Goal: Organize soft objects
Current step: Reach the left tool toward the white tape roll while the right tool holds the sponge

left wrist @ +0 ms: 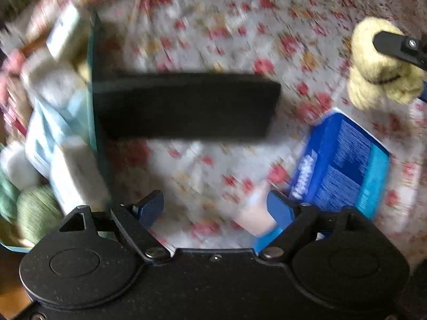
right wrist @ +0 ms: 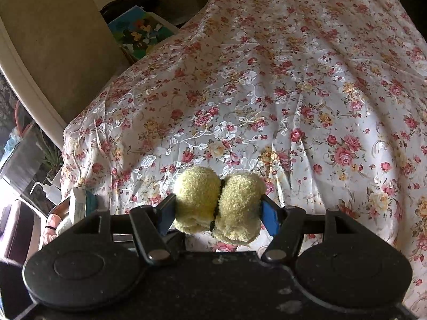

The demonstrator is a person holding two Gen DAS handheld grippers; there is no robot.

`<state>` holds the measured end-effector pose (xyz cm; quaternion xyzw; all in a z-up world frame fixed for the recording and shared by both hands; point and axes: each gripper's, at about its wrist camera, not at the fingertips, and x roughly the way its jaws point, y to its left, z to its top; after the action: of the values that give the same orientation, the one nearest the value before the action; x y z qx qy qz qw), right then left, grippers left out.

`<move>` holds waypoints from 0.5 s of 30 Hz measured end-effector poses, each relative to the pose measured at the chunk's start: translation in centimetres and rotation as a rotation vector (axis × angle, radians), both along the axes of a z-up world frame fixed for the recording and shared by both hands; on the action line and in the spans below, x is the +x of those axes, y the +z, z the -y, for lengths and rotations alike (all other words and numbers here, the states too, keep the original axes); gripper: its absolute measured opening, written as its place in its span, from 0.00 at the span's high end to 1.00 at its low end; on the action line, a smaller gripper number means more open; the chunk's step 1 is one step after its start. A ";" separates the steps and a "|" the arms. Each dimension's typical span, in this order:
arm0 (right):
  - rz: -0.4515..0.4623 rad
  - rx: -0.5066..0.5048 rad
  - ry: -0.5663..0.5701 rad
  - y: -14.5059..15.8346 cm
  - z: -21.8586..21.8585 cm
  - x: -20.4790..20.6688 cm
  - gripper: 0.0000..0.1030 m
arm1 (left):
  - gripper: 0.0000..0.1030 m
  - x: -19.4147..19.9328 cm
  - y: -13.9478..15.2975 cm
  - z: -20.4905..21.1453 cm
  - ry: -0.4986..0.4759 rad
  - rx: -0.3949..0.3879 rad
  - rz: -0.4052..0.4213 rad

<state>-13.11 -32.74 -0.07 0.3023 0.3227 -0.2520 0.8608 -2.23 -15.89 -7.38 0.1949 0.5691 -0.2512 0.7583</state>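
Fingers [right wrist: 269, 217] of the right gripper [right wrist: 217, 214] pinch a fluffy yellow bundle [right wrist: 217, 202] from both sides, a dark band cinching it down the middle into two lobes. Beyond and beneath it spreads the floral bedspread [right wrist: 293, 80], wrinkled and sunlit. Off to the left of these fingers, past the bed's edge, stand a white squeeze bottle [right wrist: 52, 190] and a colourful picture book [right wrist: 138, 32].

On the left gripper [left wrist: 214, 208], the blue fingers [left wrist: 150, 204] are spread wide with nothing between them, over the same bedspread. Just to their right lies a blue printed package [left wrist: 344, 162]. Ahead sits a dark flat block [left wrist: 184, 106], blurred. To the left, a teal bin [left wrist: 93, 80] holds white, pale blue and green soft rolls [left wrist: 37, 208]. Far right and ahead, the yellow bundle hangs in the other gripper's grip.
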 end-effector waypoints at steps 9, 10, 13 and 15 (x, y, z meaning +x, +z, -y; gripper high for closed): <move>0.015 0.010 -0.007 0.1 0.4 -0.4 0.37 | 0.23 1.0 0.9 -1.1 0.020 0.015 0.114; 0.016 0.013 -0.008 0.1 0.5 -0.5 0.37 | 0.23 1.0 1.1 -1.1 0.001 -0.019 0.093; 0.018 0.014 -0.009 0.1 0.5 -0.5 0.37 | 0.23 0.5 1.3 -0.8 -0.047 -0.078 0.041; 0.019 0.010 -0.007 0.1 0.4 -0.5 0.37 | 0.23 0.3 0.9 -0.4 -0.063 -0.097 0.017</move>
<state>-13.64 -33.14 0.08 0.3103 0.3148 -0.2505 0.8613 -1.96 -15.50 -6.43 0.1780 0.5434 -0.3005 0.7634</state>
